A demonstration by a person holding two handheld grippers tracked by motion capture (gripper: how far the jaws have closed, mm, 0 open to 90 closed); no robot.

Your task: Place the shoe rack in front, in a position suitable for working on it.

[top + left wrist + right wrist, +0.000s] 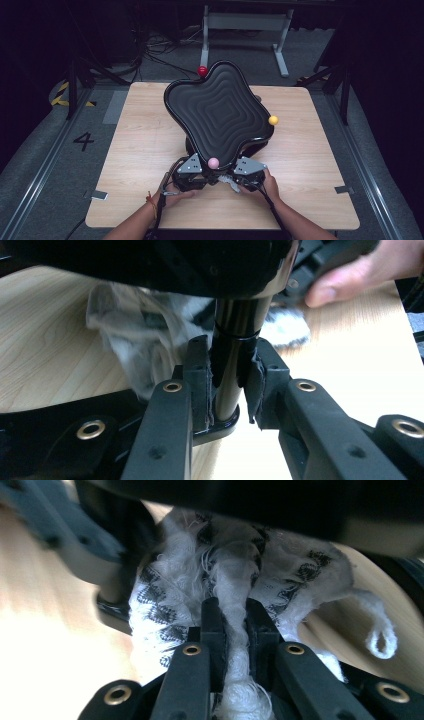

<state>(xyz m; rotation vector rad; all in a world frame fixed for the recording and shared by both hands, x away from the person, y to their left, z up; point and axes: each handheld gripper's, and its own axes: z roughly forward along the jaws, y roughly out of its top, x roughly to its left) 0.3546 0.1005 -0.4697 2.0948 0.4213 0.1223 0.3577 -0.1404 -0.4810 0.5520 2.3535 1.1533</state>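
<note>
**Tray stand tipped up, cloth at work under it**

A black wavy-edged tray on a stand is tilted up near the middle of the table, its ridged face turned toward the person's side. Small balls sit on its rim: a red ball at the far corner, a yellow ball on the right, and a pink ball at the near edge, just above the two hands.

The left tongs are clenched on the glossy black post that carries the tray, one pad on each side of it, just above its base. By the look of it this grip holds the stand steady and tipped.

The right tongs are clenched on a white cloth with a dark woven pattern; a bunched fold runs between the pads and the rest spreads out under the dark underside of the tray. In the left gripper view the same cloth lies beside the post, against the table near its front edge.

My reading is that wiping beneath the tray, around the post and base, is under way. How much of the underside has been covered cannot be told. What seems left: finishing the pass, drawing the cloth out, and setting the tray level again.
</note>
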